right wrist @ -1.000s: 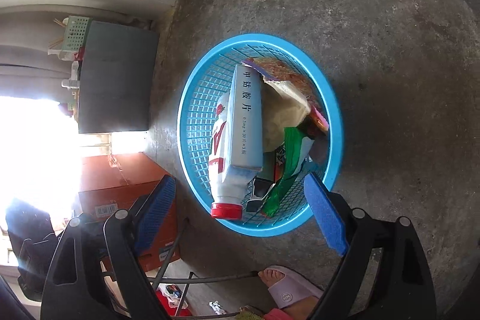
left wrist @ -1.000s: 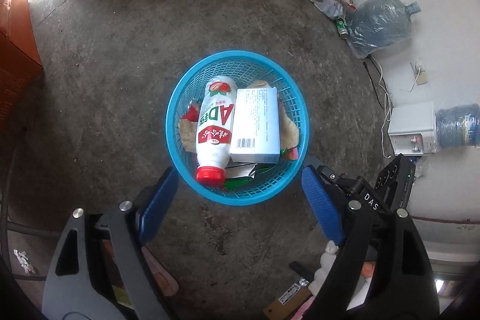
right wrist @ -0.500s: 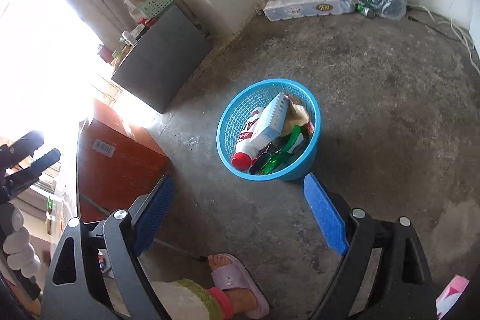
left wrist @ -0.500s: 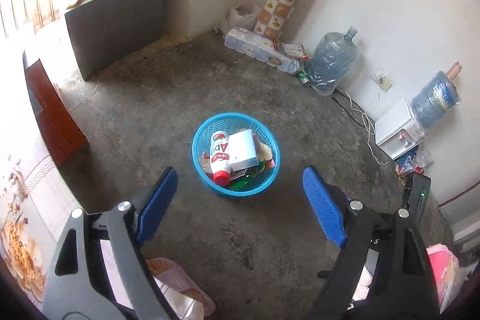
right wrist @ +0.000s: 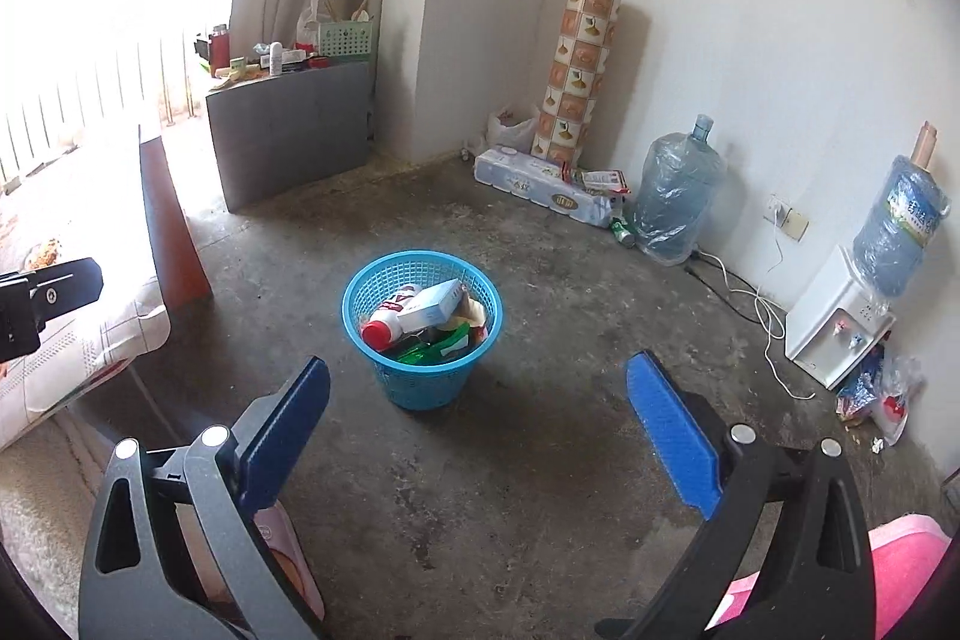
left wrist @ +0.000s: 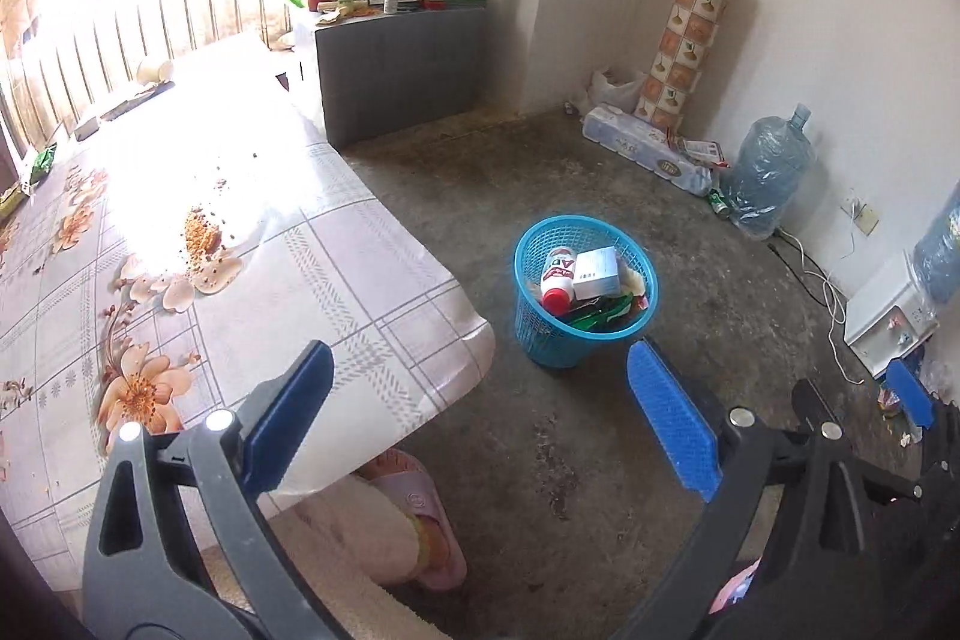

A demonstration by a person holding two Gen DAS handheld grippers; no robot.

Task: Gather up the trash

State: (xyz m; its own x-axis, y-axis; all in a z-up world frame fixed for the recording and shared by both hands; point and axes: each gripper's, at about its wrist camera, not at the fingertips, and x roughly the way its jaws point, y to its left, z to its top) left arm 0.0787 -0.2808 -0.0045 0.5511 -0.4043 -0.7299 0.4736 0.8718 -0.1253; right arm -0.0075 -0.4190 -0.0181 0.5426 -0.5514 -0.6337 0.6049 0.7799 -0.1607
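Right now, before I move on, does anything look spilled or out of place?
Yes. Orange-brown crumbs lie scattered on the floral tablecloth, uncollected. Loose wrappers sit on the floor beside the water dispenser. The blue basket stands upright with the bottle and box inside. Both claws are open and hold nothing.

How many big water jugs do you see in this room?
2. One water jug wrapped in plastic stands on the floor by the wall. The other jug sits upside down on the white dispenser. More may be out of view.
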